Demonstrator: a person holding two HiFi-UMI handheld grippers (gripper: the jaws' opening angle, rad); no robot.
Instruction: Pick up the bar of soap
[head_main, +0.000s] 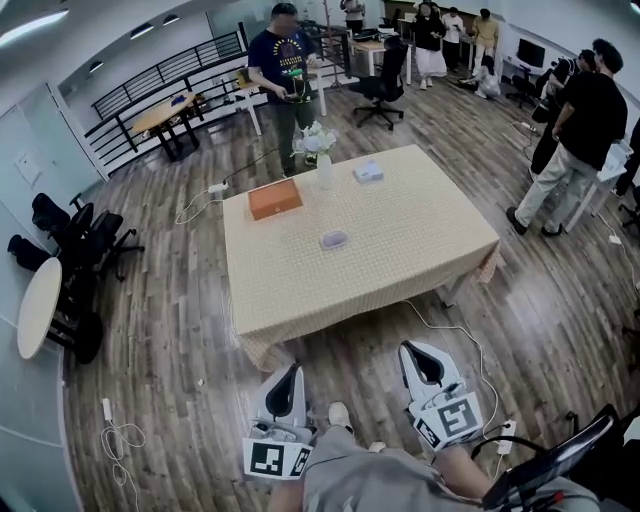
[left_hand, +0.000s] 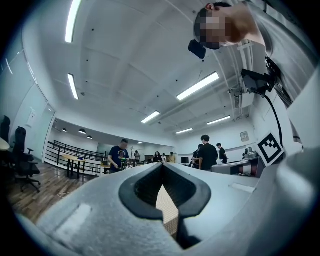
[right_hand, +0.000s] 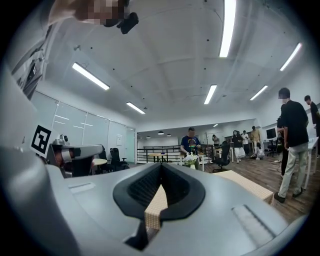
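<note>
Soap (head_main: 334, 240) looks to be the small pale oval on the bench (head_main: 420, 262), though it's too small to be sure. It lies well ahead of both sets of fingers, apart from everything else. The left gripper (head_main: 292, 368) and right gripper (head_main: 413, 348) are both closed on nothing, short of the bench's near edge. This reads as the approach; next, close in and open one pair of fingers around the bar.
</note>
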